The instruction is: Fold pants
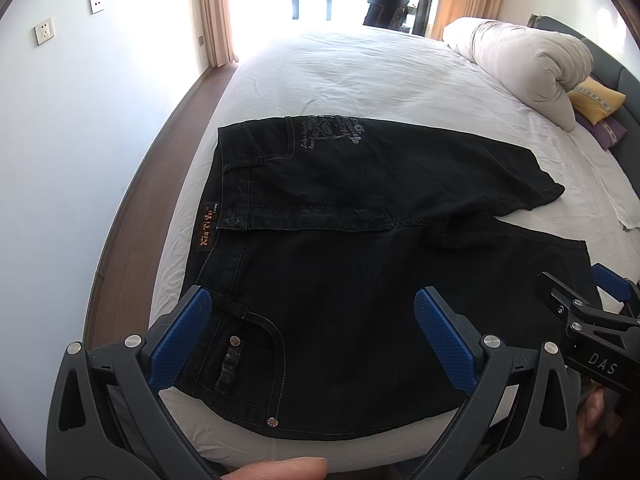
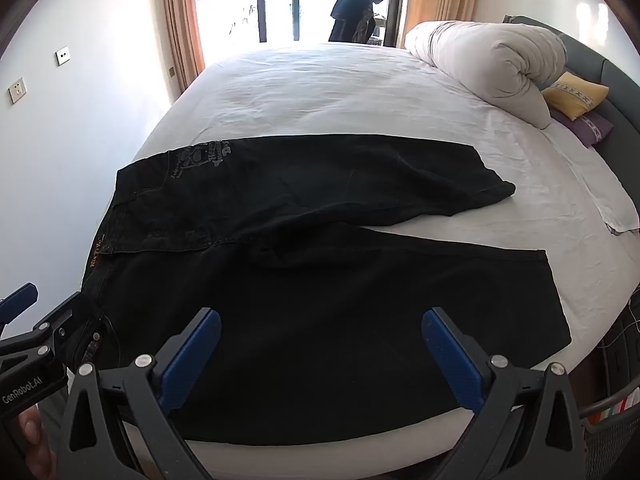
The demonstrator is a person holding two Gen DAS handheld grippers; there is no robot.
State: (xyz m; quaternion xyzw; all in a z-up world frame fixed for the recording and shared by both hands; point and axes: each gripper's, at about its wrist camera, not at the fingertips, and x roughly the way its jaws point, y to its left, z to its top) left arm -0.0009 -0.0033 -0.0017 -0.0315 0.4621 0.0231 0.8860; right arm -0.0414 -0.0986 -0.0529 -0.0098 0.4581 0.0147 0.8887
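Observation:
Black pants [image 1: 360, 240] [image 2: 320, 272] lie spread flat on the white bed [image 1: 360, 72] [image 2: 320, 88], waistband to the left, both legs reaching right. The far leg ends short and crumpled; the near leg lies along the bed's front edge. My left gripper [image 1: 312, 328] hovers open above the waist and front pocket, nothing between its blue pads. My right gripper [image 2: 320, 352] hangs open above the near leg, also holding nothing. Each gripper shows at the edge of the other's view: the right gripper [image 1: 592, 304] and the left gripper [image 2: 40, 316].
A rolled white duvet [image 1: 528, 64] [image 2: 492, 64] and a yellow pillow [image 2: 576, 94] lie at the headboard on the right. A white wall [image 1: 60, 140] and a strip of wood floor run along the bed's left side. Dark clothes [image 2: 356, 12] hang at the bright window. A wire basket [image 2: 612, 432] stands at lower right.

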